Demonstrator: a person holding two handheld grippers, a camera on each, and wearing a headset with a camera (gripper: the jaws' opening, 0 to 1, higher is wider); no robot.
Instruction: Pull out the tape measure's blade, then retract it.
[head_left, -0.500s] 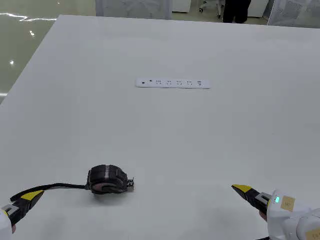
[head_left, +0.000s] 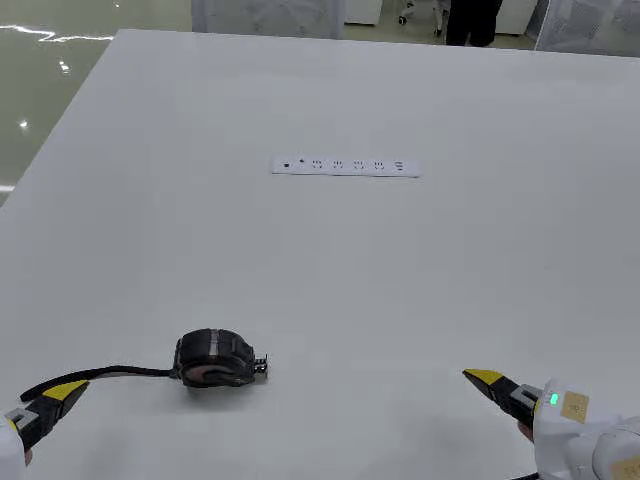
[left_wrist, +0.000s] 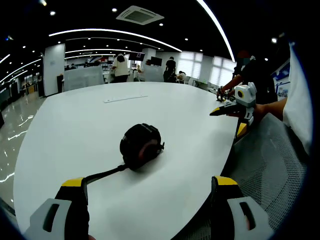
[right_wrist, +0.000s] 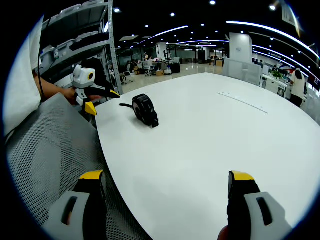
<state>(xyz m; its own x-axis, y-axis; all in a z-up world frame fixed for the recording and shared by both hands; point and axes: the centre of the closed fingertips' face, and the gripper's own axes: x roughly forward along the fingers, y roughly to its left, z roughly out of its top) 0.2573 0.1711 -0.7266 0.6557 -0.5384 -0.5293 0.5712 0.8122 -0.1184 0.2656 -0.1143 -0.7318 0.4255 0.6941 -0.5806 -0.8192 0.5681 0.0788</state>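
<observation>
A black tape measure (head_left: 213, 359) lies on the white table (head_left: 330, 270) near its front edge, blade wound in, with a black wrist strap (head_left: 100, 374) trailing left. My left gripper (head_left: 38, 405) sits at the bottom left, just short of the strap's end, and is open. The left gripper view has the tape measure (left_wrist: 141, 145) a short way ahead of the left gripper (left_wrist: 150, 182), whose jaws stand wide apart and hold nothing. My right gripper (head_left: 505, 400) is at the bottom right, open and far from the tape measure (right_wrist: 145, 110). Nothing is between the jaws of the right gripper (right_wrist: 166, 176).
A white power strip (head_left: 345, 166) lies flat across the middle of the table. A grey mesh chair surface (right_wrist: 45, 145) is at the table's near edge. People stand beyond the far end of the table (left_wrist: 120, 67).
</observation>
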